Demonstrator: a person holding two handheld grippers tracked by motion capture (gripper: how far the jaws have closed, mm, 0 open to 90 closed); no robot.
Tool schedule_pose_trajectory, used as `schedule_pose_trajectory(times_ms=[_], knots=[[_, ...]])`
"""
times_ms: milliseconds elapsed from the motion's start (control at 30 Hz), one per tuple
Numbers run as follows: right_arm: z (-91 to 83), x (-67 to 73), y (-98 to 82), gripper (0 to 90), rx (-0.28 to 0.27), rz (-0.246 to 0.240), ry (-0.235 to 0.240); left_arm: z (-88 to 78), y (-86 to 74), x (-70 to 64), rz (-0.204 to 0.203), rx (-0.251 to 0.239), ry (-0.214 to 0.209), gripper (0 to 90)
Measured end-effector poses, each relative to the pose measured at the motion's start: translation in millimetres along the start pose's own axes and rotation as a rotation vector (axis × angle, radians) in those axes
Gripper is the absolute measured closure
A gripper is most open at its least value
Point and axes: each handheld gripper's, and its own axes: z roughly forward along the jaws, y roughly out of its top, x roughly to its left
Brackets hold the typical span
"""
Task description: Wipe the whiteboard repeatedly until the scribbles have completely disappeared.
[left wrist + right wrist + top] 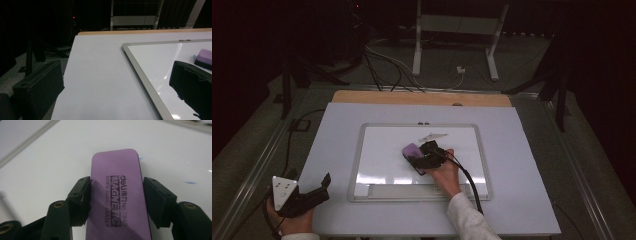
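Observation:
A purple whiteboard eraser lies flat on the white whiteboard in the middle of the table. My right gripper is shut on it, and in the right gripper view its two black pads press on the long sides of the eraser. Small blue marks dot the board surface beside it. My left gripper stands open at the table's front left corner with nothing between its fingers. Its own view looks across the table to the board's frame and the eraser.
The board has a pen tray along its near edge. A pale streak shows on the board beyond the eraser. A wooden strip edges the table's far side. Past it stand a white frame and loose floor cables.

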Motion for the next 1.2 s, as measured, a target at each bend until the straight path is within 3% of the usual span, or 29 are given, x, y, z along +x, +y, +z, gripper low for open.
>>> schedule_pose_trajectory(times_ms=[33, 167, 267, 433, 533, 633, 900, 967, 1067, 1200], knots=[[0.6, 5.3, -0.8, 41.8, 0.005, -0.018, 0.024, -0.1, 0.1, -0.1, 0.002, 0.001, 0.000, 0.2], [0.9, 13.6, -1.4, 41.7, 0.012, -0.057, 0.042, 0.1, -0.2, 0.3, 0.000, 0.002, 0.000, 0.2], [0.7, 6.8, -0.4, 41.7, 0.012, -0.030, 0.035, -0.5, -0.1, 1.0, -0.002, 0.000, 0.000, 0.2], [-4.4, -16.8, 1.9, 41.7, 0.006, 0.052, -0.054, -0.3, -0.2, 1.3, -0.003, 0.001, -0.001, 0.2], [-7.0, -25.6, 2.0, 41.7, 0.005, 0.085, -0.076, 0.1, -0.2, 1.0, -0.003, 0.002, -0.002, 0.2], [-7.3, -21.4, 1.4, 41.8, 0.006, 0.067, -0.081, 0.1, -0.2, 0.8, -0.003, 0.002, -0.002, 0.2], [-5.1, 16.3, -5.8, 41.7, 0.024, -0.064, 0.034, 0.0, -0.1, 0.1, -0.001, 0.002, -0.003, 0.2], [-5.3, 20.8, -6.6, 41.8, 0.024, -0.082, 0.035, 0.0, -0.2, 0.2, -0.001, 0.002, -0.003, 0.2], [-5.2, 13.1, -6.0, 41.8, 0.021, -0.044, 0.031, -0.4, -0.2, 0.6, -0.002, 0.001, -0.001, 0.2], [-9.2, -7.1, -3.8, 41.8, 0.014, 0.019, -0.047, -0.5, -0.4, 1.3, -0.004, 0.002, 0.000, 0.2]])
